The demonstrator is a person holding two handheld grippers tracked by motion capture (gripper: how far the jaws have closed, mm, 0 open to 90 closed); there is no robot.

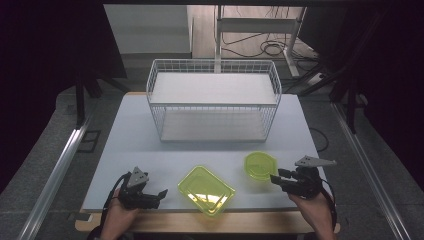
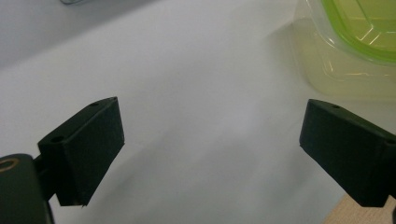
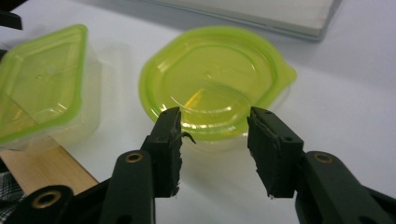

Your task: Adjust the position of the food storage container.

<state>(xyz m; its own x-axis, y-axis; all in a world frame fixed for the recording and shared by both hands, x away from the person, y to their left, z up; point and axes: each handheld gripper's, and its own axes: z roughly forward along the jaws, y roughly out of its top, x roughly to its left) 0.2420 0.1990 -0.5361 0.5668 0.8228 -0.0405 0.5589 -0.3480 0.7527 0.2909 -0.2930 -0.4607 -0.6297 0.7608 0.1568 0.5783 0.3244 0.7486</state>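
At lower right of the high view, the right gripper (image 1: 278, 177) points at the round green-lidded container (image 1: 260, 165), its jaws apart at the near rim, seemingly not pressing it. The left gripper (image 1: 159, 195), jaws released, rests lower left beside the rectangular container (image 1: 206, 190) on the tabletop (image 1: 140, 150).

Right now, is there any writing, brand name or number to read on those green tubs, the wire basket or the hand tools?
None can be read.
Rectangular tub: moulded ridges on its green lid, no letters.
Round tub: raised rings on the lid, no words.
Wire basket: bare white wire, no label.
Left gripper and right gripper: plain black, unmarked.
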